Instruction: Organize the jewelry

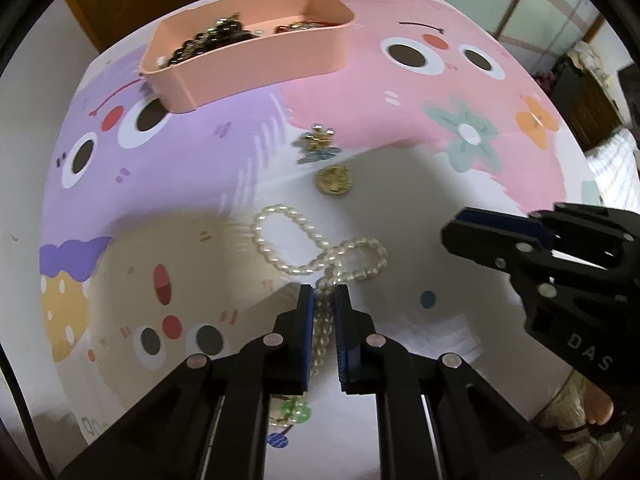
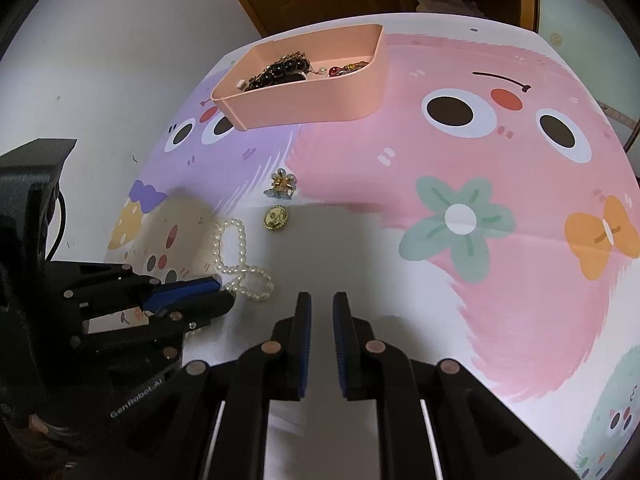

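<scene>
I am part-way through: the pink tray (image 1: 256,60) is already holding dark glossy beads (image 1: 208,40) and a small red-and-gold piece (image 1: 296,26), while three pieces are still lying on the tabletop (image 1: 400,300) nearer me than the tray. Working left to right, my left tool (image 1: 323,292) is pinching the pearl strand (image 1: 320,248), its jaws nearly together on the round, creamy, shiny beads, the rest looping in a figure eight below the tray. Just right of that, and nearer the tray, are sitting a scalloped gold disc (image 1: 335,180) and a gold flower brooch (image 1: 318,142). My right tool (image 2: 322,300) is hovering nearly closed, gripping nothing.
</scene>
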Tool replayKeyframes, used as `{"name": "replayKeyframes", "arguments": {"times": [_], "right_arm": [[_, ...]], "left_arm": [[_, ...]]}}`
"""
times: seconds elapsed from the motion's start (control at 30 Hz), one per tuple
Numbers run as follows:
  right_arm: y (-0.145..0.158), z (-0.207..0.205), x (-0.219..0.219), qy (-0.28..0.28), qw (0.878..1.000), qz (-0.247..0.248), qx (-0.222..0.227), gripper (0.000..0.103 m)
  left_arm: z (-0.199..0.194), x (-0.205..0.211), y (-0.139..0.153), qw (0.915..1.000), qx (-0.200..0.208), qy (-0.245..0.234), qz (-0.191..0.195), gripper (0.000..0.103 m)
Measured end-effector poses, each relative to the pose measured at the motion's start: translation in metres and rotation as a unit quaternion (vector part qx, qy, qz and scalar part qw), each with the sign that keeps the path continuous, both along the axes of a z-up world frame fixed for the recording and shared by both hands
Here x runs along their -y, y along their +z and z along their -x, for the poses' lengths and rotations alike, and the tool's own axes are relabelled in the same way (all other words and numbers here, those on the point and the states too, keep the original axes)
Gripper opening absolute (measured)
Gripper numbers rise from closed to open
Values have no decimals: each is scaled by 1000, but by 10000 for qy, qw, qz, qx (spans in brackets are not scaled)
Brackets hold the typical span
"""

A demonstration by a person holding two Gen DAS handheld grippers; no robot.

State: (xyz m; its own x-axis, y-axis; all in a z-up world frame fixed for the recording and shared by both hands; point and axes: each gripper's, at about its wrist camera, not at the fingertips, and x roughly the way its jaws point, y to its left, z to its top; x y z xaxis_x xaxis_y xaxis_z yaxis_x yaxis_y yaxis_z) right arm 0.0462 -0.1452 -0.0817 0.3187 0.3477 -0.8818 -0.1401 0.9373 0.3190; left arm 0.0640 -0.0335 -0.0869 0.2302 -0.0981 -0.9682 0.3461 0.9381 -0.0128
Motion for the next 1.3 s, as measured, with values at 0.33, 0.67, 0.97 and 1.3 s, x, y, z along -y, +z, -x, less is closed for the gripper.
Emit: {"name": "replayKeyframes", "arguments": {"times": [0.33, 0.67, 0.97, 1.3], "right_arm": [[4, -4, -8, 144, 9999, 45, 79, 11], [8, -29, -23, 340, 9994, -17, 89, 11], [7, -67, -47, 488, 9985, 200, 165, 31], [-5, -85, -60, 439, 9969, 649, 71, 34]], "left_arm": [[-5, -42, 17, 9966, 278, 723, 269, 1], [-17, -94, 34, 9865, 438, 1355, 807, 1], [-20, -100, 25, 9839, 258, 1462, 992, 1], [-22, -101, 17, 9832, 100, 1490, 1051, 2]]}}
